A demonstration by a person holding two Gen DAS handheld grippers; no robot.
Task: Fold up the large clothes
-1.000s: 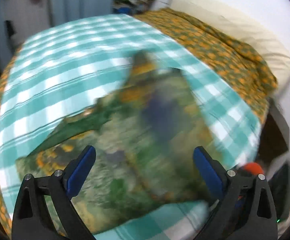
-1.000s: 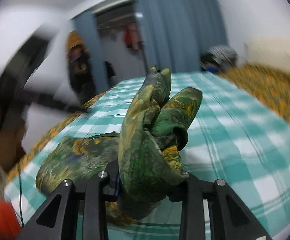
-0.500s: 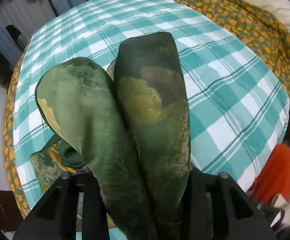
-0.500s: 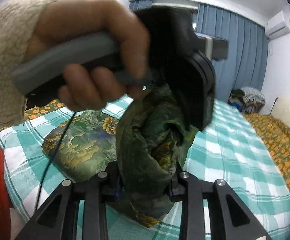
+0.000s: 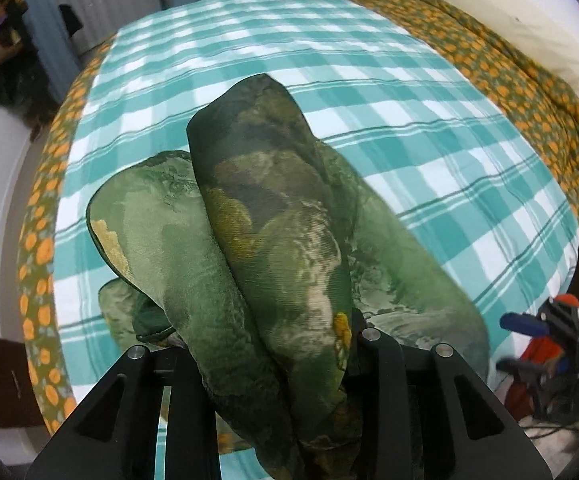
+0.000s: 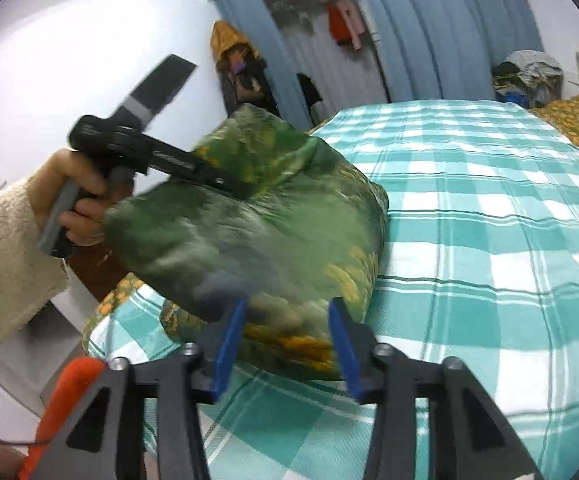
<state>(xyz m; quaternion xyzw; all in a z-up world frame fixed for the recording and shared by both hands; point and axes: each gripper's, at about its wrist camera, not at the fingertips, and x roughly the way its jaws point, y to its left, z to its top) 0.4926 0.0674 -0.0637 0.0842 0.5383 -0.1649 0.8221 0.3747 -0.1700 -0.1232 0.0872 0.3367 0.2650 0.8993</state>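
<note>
A large green garment with yellow and tan print (image 5: 273, 216) hangs bunched from my left gripper (image 5: 265, 344), which is shut on it and holds it above the teal checked bed (image 5: 429, 120). In the right wrist view the garment (image 6: 249, 224) billows, blurred, in front of my right gripper (image 6: 285, 340). The right gripper is open, its blue pads (image 6: 229, 340) apart with the cloth just beyond them. The left gripper's black body (image 6: 145, 152) and the hand holding it show at the left, above the garment.
An orange-flowered quilt (image 5: 529, 80) and a cream pillow (image 5: 529, 12) lie along the bed's right side. Blue curtains (image 6: 429, 28) and an open wardrobe (image 6: 321, 32) stand behind. A clothes pile (image 6: 529, 76) sits at the far end. The bed's near edge (image 6: 129, 320) is at lower left.
My right gripper has opened and let go of the garment. My left gripper closed on the garment half a second ago and has lifted it; it now swings to the left.
</note>
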